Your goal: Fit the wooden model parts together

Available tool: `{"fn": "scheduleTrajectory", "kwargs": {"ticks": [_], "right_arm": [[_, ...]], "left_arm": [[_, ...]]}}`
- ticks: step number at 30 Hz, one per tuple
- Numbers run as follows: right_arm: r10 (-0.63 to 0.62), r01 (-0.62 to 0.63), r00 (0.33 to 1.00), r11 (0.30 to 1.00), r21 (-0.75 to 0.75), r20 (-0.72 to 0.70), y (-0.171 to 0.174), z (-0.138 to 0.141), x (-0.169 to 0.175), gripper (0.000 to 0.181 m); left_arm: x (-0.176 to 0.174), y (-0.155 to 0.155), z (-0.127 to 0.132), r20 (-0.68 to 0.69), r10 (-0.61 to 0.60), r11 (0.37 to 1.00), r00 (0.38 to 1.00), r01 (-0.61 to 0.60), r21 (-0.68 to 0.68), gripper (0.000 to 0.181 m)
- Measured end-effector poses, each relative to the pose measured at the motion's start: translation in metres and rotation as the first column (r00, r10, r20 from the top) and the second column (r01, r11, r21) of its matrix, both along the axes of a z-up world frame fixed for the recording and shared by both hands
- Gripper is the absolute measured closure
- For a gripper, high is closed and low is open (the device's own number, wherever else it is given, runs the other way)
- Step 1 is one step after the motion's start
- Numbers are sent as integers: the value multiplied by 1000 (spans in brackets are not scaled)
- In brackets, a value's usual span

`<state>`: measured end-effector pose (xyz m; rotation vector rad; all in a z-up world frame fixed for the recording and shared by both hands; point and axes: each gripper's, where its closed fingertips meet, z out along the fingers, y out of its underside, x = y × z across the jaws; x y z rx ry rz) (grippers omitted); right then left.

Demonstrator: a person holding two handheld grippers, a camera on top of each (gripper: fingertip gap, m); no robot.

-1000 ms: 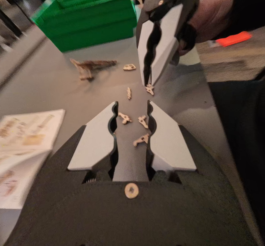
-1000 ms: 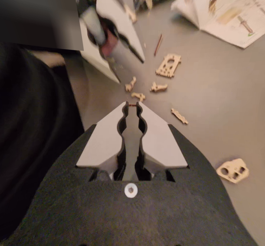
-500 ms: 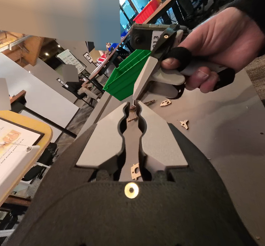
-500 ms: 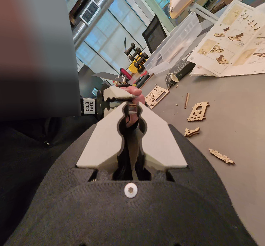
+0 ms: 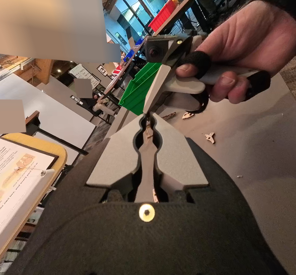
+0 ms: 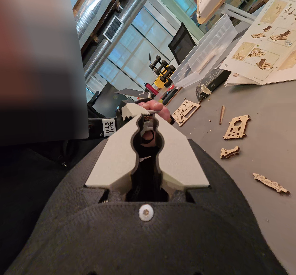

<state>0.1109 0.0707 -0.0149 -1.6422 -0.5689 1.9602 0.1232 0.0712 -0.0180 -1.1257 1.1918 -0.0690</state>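
Grey table (image 6: 240, 203) across lower right of right wrist view; manual (image 6: 264, 42) upper right, green bin (image 5: 137, 90) mid-frame in left wrist view. Loose parts scattered right of centre: fret sheet (image 6: 185, 112), plate (image 6: 236, 127), lever piece (image 6: 229, 152), toothed strip (image 6: 270, 185); two more right of centre in left wrist view (image 5: 209, 137) (image 5: 187, 115). Both tools raised off table, meeting tip to tip at frame centre. Left gripper (image 5: 148, 118) nearly together at tips, a thin pale part (image 5: 148, 135) seen in the gap just behind them, probably pinched; grip point not clearly visible. Right gripper (image 6: 148, 117) tips close, clamped on a small brownish part (image 6: 148, 116); shape too small to tell. Judging by look: thin laser-cut ply, very light, stiff in plane, snaps easily across thin necks and tabs, smooth faces prone to twisting in pads. Best held on flat faces near the joint, tab or slot left exposed, pushed straight in line, no levering. Whether parts already touching: cannot tell.
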Motion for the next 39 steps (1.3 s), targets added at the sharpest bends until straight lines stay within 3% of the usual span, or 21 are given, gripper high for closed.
{"fn": "scheduleTrajectory", "kwargs": {"ticks": [4,10,19,30,39], "right_arm": [[-24,23,999,999,32,44,2,-3,1,169],[-166,60,917,956,287,361,7,-11,3,171],[-228,37,821,936,349,523,7,-15,0,177],[-294,46,788,905,423,542,7,-19,0,181],[-259,67,840,921,383,477,8,-11,0,181]], "left_arm": [[-2,3,-4,-24,24,1000,999,-24,-1,180],[-3,9,-7,-93,47,998,995,-44,42,180],[-2,10,-16,-229,45,992,972,-18,122,180],[-2,10,-15,-295,24,981,955,34,189,180],[-6,9,-6,-223,30,984,974,11,179,179]]}}
